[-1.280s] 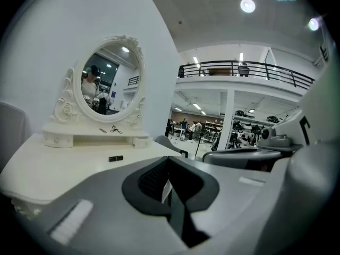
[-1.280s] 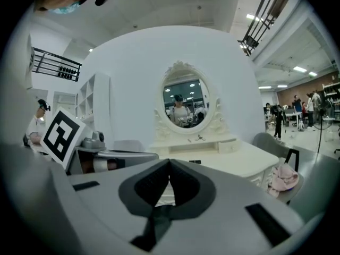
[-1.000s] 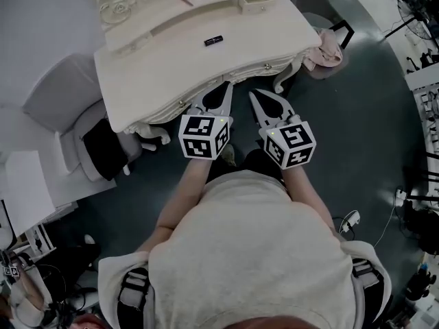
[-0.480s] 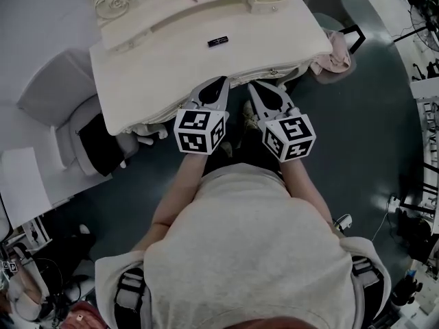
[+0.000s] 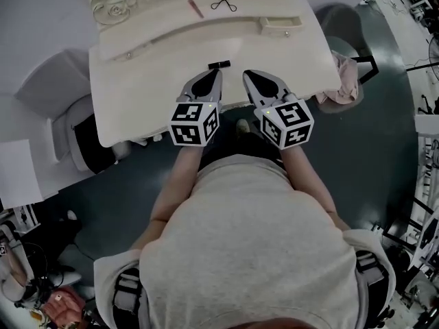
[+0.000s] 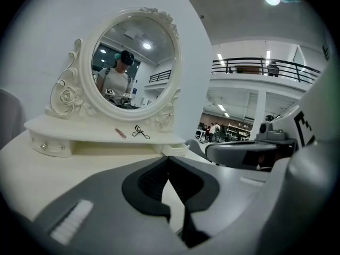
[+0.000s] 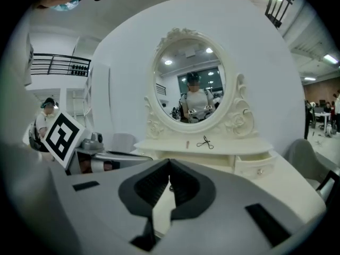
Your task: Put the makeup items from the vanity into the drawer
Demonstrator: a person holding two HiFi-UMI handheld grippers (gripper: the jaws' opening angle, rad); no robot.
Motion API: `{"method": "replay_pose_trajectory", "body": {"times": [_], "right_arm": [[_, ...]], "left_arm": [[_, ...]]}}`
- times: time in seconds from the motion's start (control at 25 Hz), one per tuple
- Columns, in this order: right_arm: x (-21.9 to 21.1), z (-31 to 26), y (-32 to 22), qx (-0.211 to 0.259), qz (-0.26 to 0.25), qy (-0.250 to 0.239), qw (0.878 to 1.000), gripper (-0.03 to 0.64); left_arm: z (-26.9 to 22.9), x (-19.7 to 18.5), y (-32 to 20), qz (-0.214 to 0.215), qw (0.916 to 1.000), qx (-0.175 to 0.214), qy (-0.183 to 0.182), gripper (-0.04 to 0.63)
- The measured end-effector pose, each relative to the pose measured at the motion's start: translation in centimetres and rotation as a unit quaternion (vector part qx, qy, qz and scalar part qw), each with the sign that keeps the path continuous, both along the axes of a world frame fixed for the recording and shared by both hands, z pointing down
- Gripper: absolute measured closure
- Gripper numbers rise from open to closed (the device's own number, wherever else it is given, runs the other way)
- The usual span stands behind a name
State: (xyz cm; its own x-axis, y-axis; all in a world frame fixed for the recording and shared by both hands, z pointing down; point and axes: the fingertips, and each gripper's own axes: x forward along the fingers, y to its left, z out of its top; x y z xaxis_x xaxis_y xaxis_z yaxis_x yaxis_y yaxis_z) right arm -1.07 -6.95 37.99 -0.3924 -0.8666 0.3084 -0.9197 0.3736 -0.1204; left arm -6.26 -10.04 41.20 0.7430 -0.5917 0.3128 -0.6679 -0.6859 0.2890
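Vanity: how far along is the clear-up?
Done: nothing visibly stowed; the small drawer juts out. In hand: nothing, left gripper and right gripper are shut, empty. Remaining: black tube, pink stick, eyelash curler on the vanity.

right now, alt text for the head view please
Seen from above, a person holds the left gripper and right gripper, both shut, over a cream vanity, a black tube just beyond their tips. A pink stick and eyelash curler lie farther back.
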Motion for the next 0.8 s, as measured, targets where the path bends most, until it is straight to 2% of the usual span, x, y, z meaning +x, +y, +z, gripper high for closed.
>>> {"method": "replay_pose_trajectory", "body": {"times": [0.16, 0.36, 0.68, 0.8], "right_arm": [[0.9, 1.3, -3.6, -0.017, -0.051, 0.006, 0.999, 0.607], [0.4, 3.6, -6.9, -0.05, -0.121, 0.021, 0.991, 0.607], [0.2, 7.3, -10.2, -0.086, -0.192, 0.051, 0.976, 0.604], [0.0, 9.0, -10.3, -0.104, -0.218, 0.062, 0.969, 0.548]], "left_arm": [[0.9, 0.3, -3.0, -0.04, 0.9991, -0.011, -0.011, 0.586], [2.0, -0.5, -5.7, -0.093, 0.9951, -0.031, -0.015, 0.586], [5.2, -0.4, -6.7, -0.116, 0.9901, -0.071, -0.035, 0.586], [6.3, -0.6, -6.3, -0.13, 0.9868, -0.089, -0.037, 0.586]]}}
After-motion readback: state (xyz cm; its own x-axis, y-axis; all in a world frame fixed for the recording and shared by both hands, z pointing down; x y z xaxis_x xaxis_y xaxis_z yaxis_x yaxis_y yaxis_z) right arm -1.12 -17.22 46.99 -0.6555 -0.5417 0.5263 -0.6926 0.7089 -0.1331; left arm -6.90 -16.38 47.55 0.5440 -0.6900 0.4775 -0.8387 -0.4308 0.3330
